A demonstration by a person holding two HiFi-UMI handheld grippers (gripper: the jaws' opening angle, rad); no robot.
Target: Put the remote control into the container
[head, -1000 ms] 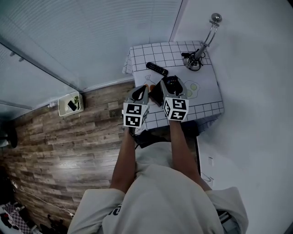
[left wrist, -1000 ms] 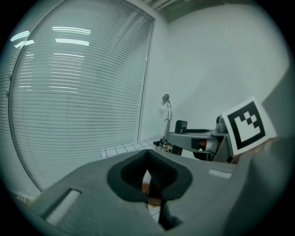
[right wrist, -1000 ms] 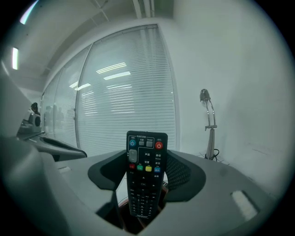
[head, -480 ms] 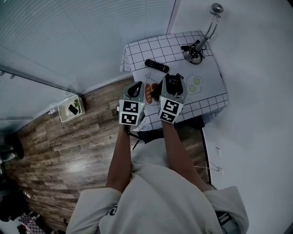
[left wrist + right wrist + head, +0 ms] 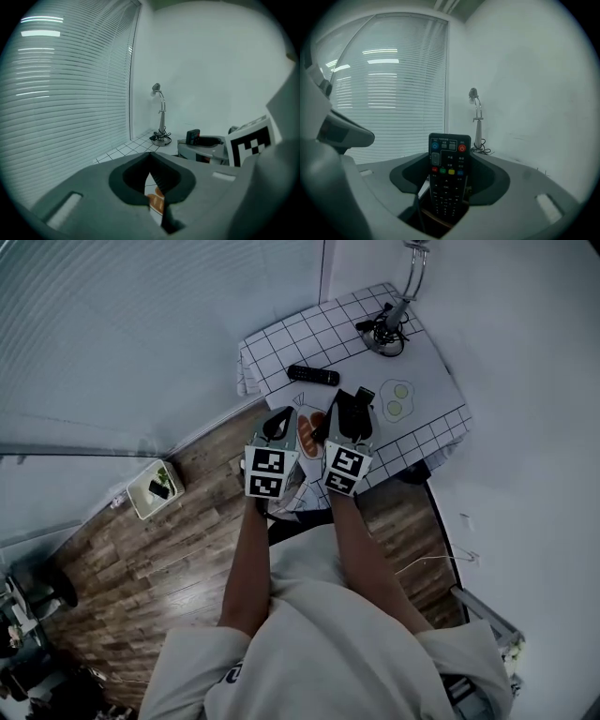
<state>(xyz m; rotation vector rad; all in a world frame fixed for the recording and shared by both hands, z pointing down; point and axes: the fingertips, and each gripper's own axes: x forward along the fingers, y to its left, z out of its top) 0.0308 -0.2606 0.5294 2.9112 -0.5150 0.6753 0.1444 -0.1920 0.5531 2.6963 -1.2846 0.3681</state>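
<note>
now that the right gripper [image 5: 347,420], jaws clamped on the remote control [image 5: 447,173], has dipped toward the table [image 5: 427,413], left gripper [image 5: 279,424] jaws together and empty, placing looks next.

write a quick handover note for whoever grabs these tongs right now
Left tongs: shut, empty, by the near edge of the table.
Right tongs: shut on the remote control, its buttons facing that gripper's camera.
A second remote lies on the checked cloth.
Only container-like thing in view: a white box on the floor by the blinds, with something dark inside.
Done: the remote is picked up.
Left: carry it to the container, probably that box, and release it inside.
</note>
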